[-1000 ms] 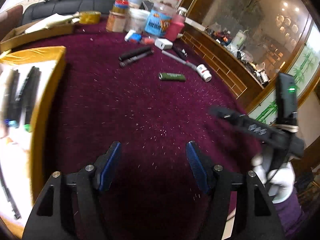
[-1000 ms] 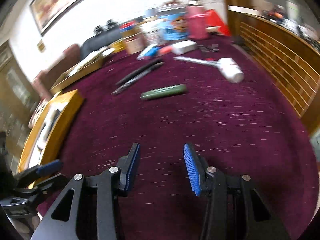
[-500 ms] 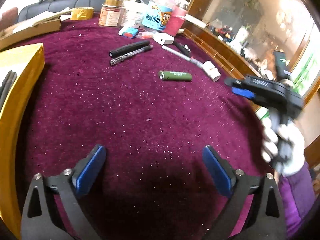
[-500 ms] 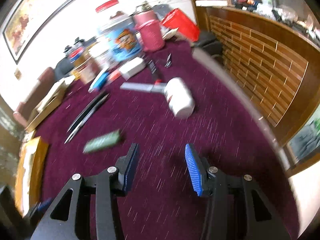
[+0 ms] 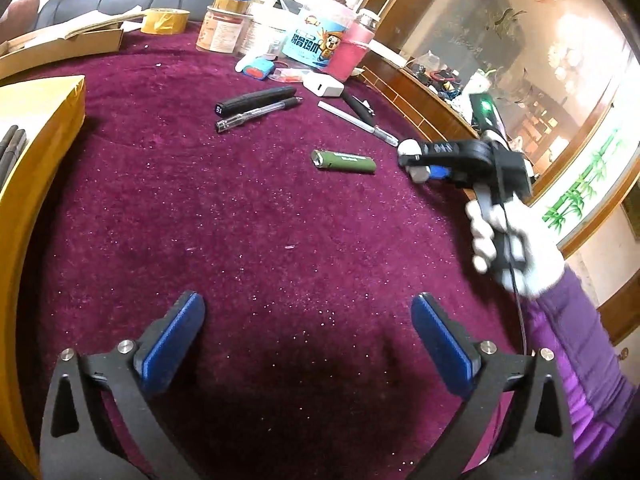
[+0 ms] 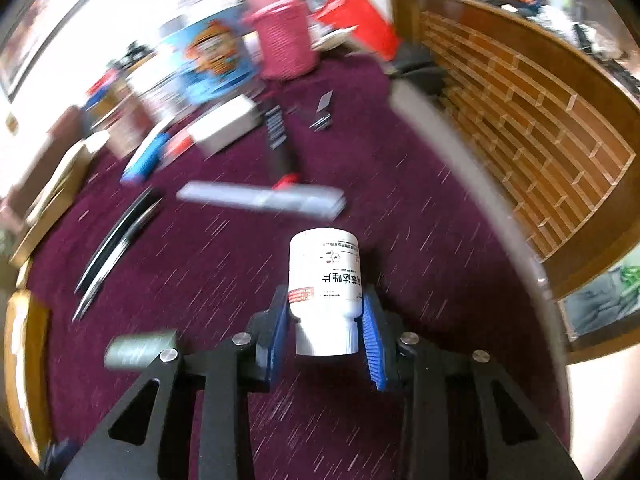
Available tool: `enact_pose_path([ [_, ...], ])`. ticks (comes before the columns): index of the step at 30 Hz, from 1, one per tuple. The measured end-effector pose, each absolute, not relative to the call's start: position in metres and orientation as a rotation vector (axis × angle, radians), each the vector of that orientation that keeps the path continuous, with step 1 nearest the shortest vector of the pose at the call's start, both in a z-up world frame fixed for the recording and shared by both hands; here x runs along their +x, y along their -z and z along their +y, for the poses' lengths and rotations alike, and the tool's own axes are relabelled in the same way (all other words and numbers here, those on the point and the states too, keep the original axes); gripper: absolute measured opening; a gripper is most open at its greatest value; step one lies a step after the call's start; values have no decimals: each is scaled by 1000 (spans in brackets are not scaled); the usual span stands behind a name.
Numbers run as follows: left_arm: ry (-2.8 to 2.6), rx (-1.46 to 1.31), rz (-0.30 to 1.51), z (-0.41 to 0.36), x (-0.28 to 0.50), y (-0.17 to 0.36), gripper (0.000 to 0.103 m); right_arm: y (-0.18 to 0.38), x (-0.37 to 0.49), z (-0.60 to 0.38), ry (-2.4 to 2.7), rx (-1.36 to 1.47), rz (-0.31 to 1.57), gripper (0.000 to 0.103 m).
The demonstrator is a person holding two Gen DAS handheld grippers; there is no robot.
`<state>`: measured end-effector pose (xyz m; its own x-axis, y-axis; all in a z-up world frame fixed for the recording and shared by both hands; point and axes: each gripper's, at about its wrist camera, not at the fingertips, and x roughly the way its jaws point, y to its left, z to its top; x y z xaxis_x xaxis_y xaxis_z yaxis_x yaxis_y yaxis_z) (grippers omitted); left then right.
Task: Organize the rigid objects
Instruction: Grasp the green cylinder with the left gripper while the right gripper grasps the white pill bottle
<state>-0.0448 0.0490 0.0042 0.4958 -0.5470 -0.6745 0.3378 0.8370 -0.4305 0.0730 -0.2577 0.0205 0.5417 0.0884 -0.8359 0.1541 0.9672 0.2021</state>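
A white pill bottle (image 6: pixel 324 272) lies on the maroon cloth between the blue pads of my right gripper (image 6: pixel 324 304). Its jaws are closing and the pads touch the bottle's sides, cap towards the camera. In the left wrist view the right gripper (image 5: pixel 420 164), held by a white-gloved hand (image 5: pixel 504 248), sits on the bottle (image 5: pixel 408 147) at the right. My left gripper (image 5: pixel 306 304) hovers over bare cloth, jaws opening wide with nothing between them. A green cylinder (image 5: pixel 344 161) lies just left of the bottle.
A black marker (image 5: pixel 256 98), a clear pen (image 5: pixel 256 114), a white pen (image 5: pixel 356 122) and a white charger (image 5: pixel 323 84) lie farther back. Jars (image 5: pixel 316 44) and a tape roll (image 5: pixel 164 21) line the far edge. A yellow box (image 5: pixel 40 120) holding pens stands left. A wooden rim (image 5: pixel 432 112) borders the right.
My right gripper swept right and forward to the white bottle and closed around it. My left gripper's jaws spread wide and shifted off the yellow box.
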Motion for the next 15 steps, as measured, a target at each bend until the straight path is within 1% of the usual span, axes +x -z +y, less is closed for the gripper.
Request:
enact_pose_path([
  [4, 571, -311, 909, 56, -43, -3, 103, -18, 21, -234, -103, 324, 1027, 31],
  [8, 611, -275, 974, 54, -37, -6, 103, -14, 3, -233, -99, 404, 939, 31],
  [9, 603, -255, 1001, 51, -35, -8, 102, -11, 2, -236, -98, 426, 902, 31],
  [10, 589, -234, 1027, 47, -33, -11, 99, -10, 3, -240, -101, 441, 883, 31],
  [11, 585, -199, 1019, 40, -30, -18, 95, -9, 2, -243, -108, 461, 866, 31],
  [15, 546, 33, 846, 5, -20, -48, 95, -8, 2, -248, -130, 487, 848, 31],
])
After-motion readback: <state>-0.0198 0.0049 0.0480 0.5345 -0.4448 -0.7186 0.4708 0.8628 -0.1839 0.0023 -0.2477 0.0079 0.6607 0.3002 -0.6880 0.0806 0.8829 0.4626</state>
